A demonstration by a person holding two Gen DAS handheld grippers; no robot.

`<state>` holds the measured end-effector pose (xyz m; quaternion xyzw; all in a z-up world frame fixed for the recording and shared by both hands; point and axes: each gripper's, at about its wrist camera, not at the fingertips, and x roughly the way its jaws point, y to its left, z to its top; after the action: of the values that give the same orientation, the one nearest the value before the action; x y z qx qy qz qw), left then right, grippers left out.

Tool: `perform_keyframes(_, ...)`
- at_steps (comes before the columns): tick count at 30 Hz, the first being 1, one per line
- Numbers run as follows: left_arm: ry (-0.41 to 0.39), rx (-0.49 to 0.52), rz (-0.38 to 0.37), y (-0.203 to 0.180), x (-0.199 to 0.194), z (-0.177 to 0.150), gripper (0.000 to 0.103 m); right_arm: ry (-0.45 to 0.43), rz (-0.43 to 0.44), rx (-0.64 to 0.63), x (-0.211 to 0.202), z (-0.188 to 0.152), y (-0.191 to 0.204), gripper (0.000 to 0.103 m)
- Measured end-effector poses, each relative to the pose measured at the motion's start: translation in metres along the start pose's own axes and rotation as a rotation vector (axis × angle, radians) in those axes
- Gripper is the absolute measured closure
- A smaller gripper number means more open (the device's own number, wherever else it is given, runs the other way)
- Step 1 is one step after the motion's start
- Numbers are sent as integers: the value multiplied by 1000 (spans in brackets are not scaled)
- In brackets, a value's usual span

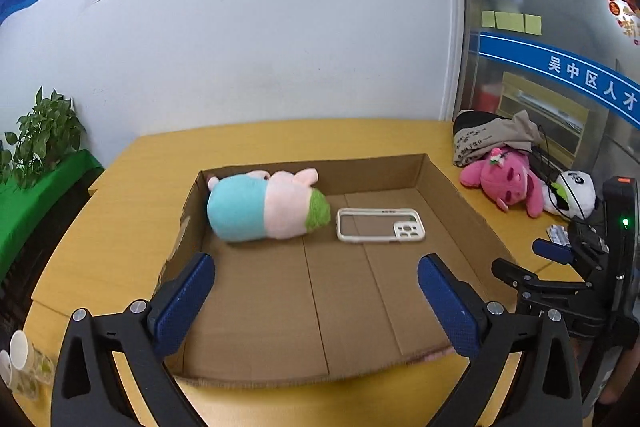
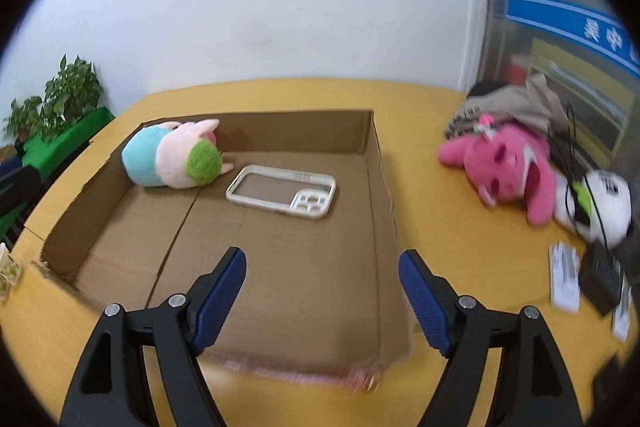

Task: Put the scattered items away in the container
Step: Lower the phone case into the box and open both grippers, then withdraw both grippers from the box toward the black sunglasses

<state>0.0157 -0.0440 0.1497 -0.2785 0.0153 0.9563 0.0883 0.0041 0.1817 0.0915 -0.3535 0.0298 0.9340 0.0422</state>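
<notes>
The left claw (image 1: 316,295) hangs over the near end of the cardboard box (image 1: 460,195), its blue pads (image 1: 184,303) spread wide with nothing between them. The right claw (image 2: 322,291) is also wide and empty, hovering above the box's near right part, by its right wall (image 2: 380,187); in the left wrist view the right claw (image 1: 532,259) shows just outside that wall.

The box lies flat and open on the yellow table (image 1: 132,227). Deeper in the box, the white phone case (image 1: 380,225) rests flat on the floor, roughly mid-box. Just to the left of the case, near the box's far left corner, the pastel plush (image 1: 266,205) lies on its side, blue, pink and green, almost touching the case's end.

Outside the box, to its right on the table, small white packets (image 2: 564,277) and a dark device (image 2: 600,277) sit nearest. Beyond them lie a white plush (image 2: 604,205) and a pink plush (image 2: 516,171) touching each other, with black cables across them. A crumpled beige bag (image 2: 516,105) sits behind the pink plush, well apart from the box.

Left of the box, beyond the table's edge, a potted plant (image 1: 44,135) stands on a green surface against the white wall (image 1: 260,47).
</notes>
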Motion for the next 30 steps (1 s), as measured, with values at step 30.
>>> perform_keyframes(30, 117, 6, -50, -14, -17, -56, 0, 16, 98, -23, -37, -34, -6, 24)
